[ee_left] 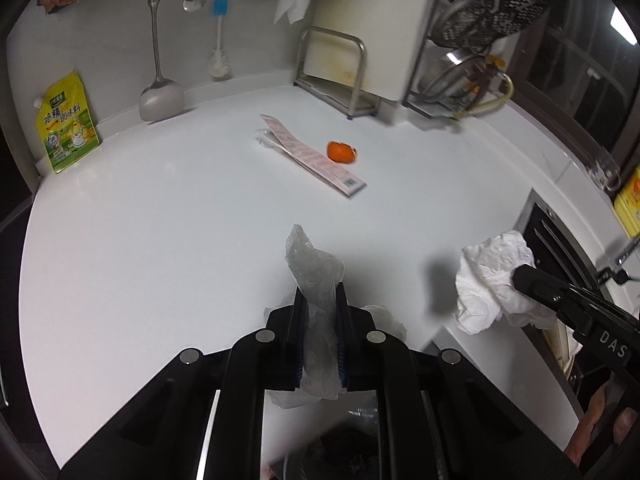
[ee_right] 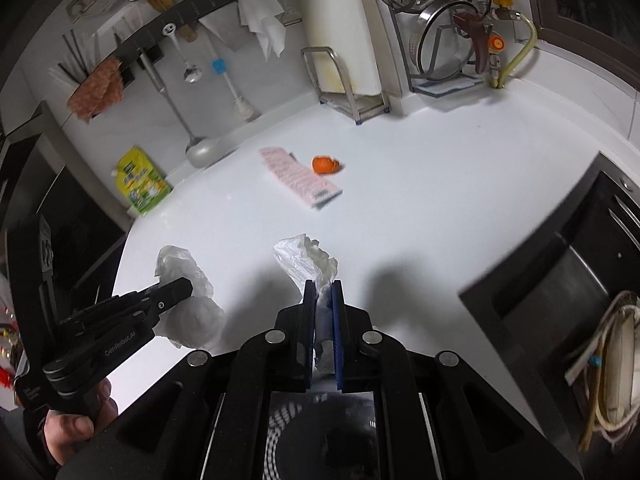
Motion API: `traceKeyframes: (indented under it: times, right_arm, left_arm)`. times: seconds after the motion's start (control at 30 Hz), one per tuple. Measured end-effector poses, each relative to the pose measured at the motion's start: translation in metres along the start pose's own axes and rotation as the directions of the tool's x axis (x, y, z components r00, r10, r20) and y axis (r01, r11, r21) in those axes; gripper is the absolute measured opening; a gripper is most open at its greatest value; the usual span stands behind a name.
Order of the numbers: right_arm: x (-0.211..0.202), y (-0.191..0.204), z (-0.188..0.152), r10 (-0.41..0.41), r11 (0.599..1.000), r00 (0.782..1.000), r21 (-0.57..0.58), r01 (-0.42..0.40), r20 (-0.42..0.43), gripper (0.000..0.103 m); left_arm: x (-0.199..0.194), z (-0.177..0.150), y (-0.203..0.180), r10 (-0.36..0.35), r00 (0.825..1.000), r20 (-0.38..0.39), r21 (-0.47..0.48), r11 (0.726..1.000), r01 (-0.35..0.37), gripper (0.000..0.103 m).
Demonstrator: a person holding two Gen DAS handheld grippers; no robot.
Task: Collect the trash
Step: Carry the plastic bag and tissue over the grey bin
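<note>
Left gripper [ee_left: 320, 292] clamped on a crumpled clear plastic wrapper [ee_left: 314, 268], held off the white counter [ee_left: 160, 220]; the wrapper's lower end runs down between the pads and gets lost under the gripper body. Right gripper [ee_right: 323, 290] clamped on a crumpled white tissue [ee_right: 306, 258], also off the counter; in the left wrist view the same tissue is a bigger wad with the finger covering part of it. Still lying on the counter: a long pink paper strip [ee_left: 312, 156], print blurred and unreadable, with something clear partly hidden under its far end, and just beside it an orange peel or fruit [ee_left: 341, 151], can't tell which. A yellow seasoning pouch [ee_left: 66, 124] leans at the back wall. Metal rack [ee_left: 472, 40] at right is motion-blurred. A person's fingers [ee_right: 76, 428] cut off at the lower left of the right wrist view.
</note>
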State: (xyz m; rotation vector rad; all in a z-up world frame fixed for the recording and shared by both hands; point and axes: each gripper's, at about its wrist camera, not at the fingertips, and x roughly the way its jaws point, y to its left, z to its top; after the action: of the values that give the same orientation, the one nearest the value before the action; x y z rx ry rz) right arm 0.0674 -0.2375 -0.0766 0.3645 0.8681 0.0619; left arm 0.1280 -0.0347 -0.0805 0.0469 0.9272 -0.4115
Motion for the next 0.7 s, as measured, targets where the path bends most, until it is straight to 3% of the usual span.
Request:
traceKeyframes:
  times: [0.27, 0.7]
  right_arm:
    - [-0.035, -0.006, -0.052, 0.014, 0.999, 0.997, -0.051, -0.018, -0.076, 0.008]
    - [-0.053, -0.013, -0.113, 0.023, 0.991, 0.982, -0.126, -0.047, -0.186, 0.008]
  left_arm:
    - [-0.037, -0.050, -0.032, 0.025, 0.999, -0.026, 0.019, 1.000, -0.024, 0.013]
    - [-0.041, -0.113, -0.054, 0.068, 0.992, -0.109, -0.006, 0.998, -0.069, 0.013]
